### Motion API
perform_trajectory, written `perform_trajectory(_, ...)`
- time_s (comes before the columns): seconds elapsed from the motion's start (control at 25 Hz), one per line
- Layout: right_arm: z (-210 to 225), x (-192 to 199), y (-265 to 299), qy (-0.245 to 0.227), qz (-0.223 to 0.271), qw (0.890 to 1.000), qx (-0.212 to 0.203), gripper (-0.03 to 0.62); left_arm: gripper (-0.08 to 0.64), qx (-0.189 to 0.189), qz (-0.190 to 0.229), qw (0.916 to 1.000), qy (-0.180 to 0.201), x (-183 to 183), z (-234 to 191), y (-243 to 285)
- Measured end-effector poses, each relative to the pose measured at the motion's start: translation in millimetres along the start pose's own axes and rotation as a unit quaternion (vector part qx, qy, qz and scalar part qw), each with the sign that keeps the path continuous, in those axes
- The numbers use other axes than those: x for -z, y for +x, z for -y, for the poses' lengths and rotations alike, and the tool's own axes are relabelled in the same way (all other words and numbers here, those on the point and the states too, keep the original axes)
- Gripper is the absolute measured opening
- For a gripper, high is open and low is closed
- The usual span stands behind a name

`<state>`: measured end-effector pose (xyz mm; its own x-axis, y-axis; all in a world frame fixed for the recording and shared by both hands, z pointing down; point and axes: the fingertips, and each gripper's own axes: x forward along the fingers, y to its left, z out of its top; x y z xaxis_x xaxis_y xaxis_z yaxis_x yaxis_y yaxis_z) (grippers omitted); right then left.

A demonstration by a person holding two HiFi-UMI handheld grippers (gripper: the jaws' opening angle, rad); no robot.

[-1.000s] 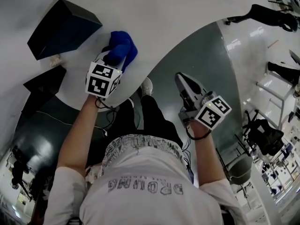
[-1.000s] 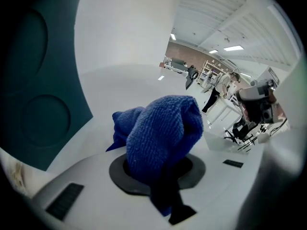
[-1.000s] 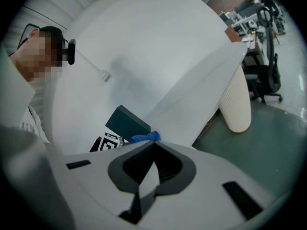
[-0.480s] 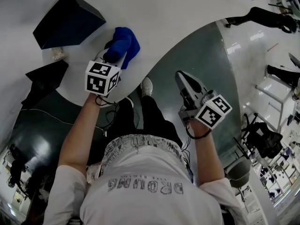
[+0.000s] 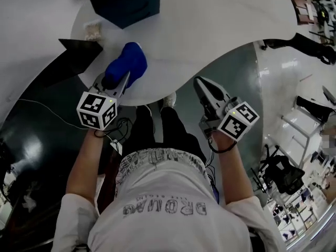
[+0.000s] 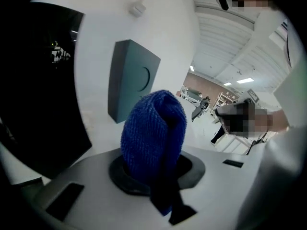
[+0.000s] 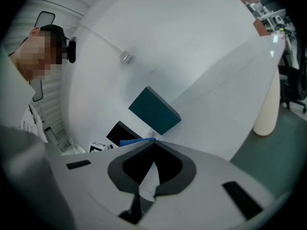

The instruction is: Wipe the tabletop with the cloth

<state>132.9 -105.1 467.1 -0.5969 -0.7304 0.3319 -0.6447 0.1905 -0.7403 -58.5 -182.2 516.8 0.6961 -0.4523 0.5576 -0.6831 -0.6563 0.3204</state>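
Note:
My left gripper is shut on a bunched blue cloth, which rests on the white tabletop near its front edge. In the left gripper view the blue cloth bulges up between the jaws and hides the tips. My right gripper hangs off the table over the dark green floor, jaws closed together with nothing between them. In the right gripper view the jaws meet at a point, with the table beyond.
A dark teal box stands on the table behind the cloth, with a small pale object to its left. A black flat panel lies at the table's left edge. The person's legs and shoes are below the table edge.
The left gripper has dragged the blue cloth toward the table's front edge and to the left. The view has shifted. The right gripper has stayed put.

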Motion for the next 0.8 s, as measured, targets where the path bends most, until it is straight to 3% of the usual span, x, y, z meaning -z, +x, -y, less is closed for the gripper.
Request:
perform_trajectory(0.36,-72.1,35.7,70.4,-0.025,-0.059,0.997,-0.042,0.006,0.081,-0.063,-0.011,0.9978,-0.021,55.5,-59.9,-108.9)
perform_trajectory(0.8,-77.7,57.5,76.1,-0.021,-0.06,0.998,-0.008,0.006,0.081,-0.051,-0.096,0.994,-0.011,112.4,-83.9,-87.1)
